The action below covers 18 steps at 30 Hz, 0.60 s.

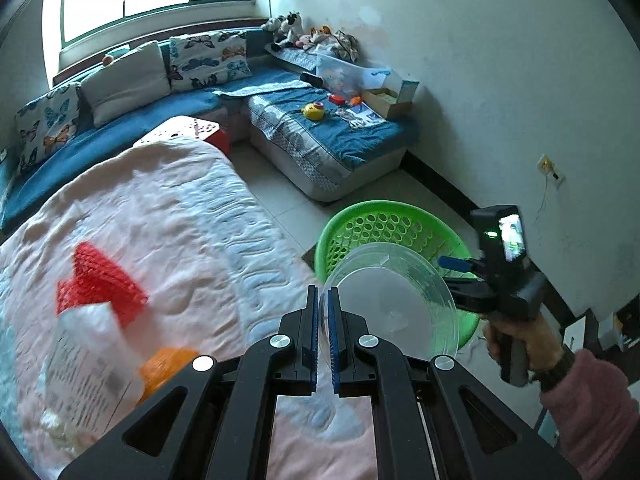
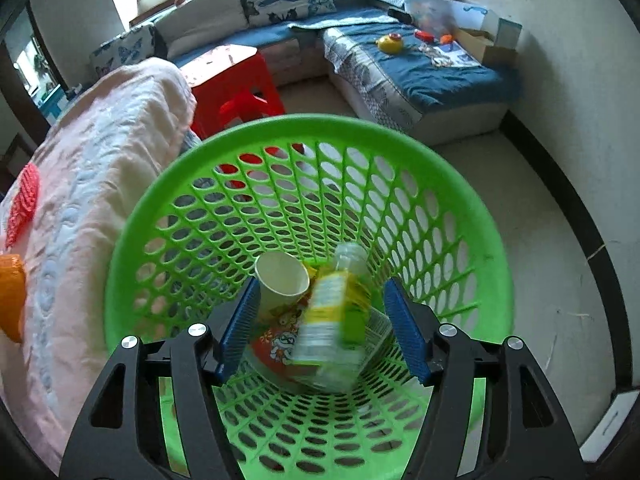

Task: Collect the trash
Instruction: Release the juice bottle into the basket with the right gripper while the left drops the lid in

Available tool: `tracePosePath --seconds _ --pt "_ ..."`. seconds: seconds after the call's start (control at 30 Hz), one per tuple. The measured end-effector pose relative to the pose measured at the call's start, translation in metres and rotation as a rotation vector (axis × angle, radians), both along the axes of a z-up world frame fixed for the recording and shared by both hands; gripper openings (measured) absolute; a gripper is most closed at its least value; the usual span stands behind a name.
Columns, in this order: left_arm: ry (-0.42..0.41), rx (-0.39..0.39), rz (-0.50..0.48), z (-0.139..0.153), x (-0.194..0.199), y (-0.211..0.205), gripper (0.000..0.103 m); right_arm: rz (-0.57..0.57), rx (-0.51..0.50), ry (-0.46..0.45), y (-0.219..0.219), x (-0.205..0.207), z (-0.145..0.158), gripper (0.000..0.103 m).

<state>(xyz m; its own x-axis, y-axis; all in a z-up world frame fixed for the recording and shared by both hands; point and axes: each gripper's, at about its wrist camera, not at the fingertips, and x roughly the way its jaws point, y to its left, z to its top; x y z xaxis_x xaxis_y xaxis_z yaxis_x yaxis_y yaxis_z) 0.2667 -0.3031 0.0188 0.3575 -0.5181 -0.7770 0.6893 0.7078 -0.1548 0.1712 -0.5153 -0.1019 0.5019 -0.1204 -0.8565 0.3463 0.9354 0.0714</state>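
Note:
My left gripper [image 1: 324, 300] is shut on the rim of a clear plastic lid [image 1: 392, 300] and holds it over the bed's edge, beside the green basket [image 1: 384, 220]. My right gripper [image 2: 320, 316] is open above the green basket [image 2: 132, 240]. A blurred plastic bottle [image 2: 332, 316] with a yellow-green label is between and below its fingers, inside the basket. A paper cup [image 2: 280, 280] and a colourful wrapper [image 2: 276, 344] lie in the basket. On the bed lie a red net [image 1: 100, 280], a white printed bag [image 1: 92, 368] and an orange item [image 1: 168, 368].
The pink quilted bed [image 1: 180, 220] fills the left. A red stool [image 2: 232, 76] stands beyond the basket. A blue sofa [image 1: 328, 136] with toys and boxes lines the far wall. Tiled floor [image 2: 540, 240] lies to the basket's right.

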Motion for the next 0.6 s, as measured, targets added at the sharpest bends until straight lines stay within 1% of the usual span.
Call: tracePosePath --seconds 0.27,0.43,0.5,0.6 --pt "0.026 0.05 -0.05 -0.026 0.008 -0.06 0.005 -0.015 -0.01 -0.083 -0.003 -0.038 0.037 0.067" --pt "0.038 0.083 -0.07 -0.044 0.006 -0.091 0.005 -0.031 -0.026 -0.113 -0.007 -0.058 0.048 0.068" --pt "0.039 0.097 -0.066 -0.05 0.005 -0.097 0.005 -0.038 -0.027 -0.121 -0.007 -0.065 0.051 0.069" --pt "0.065 0.098 -0.063 -0.058 0.007 -0.102 0.007 -0.04 -0.02 -0.128 -0.008 -0.071 0.051 0.07"
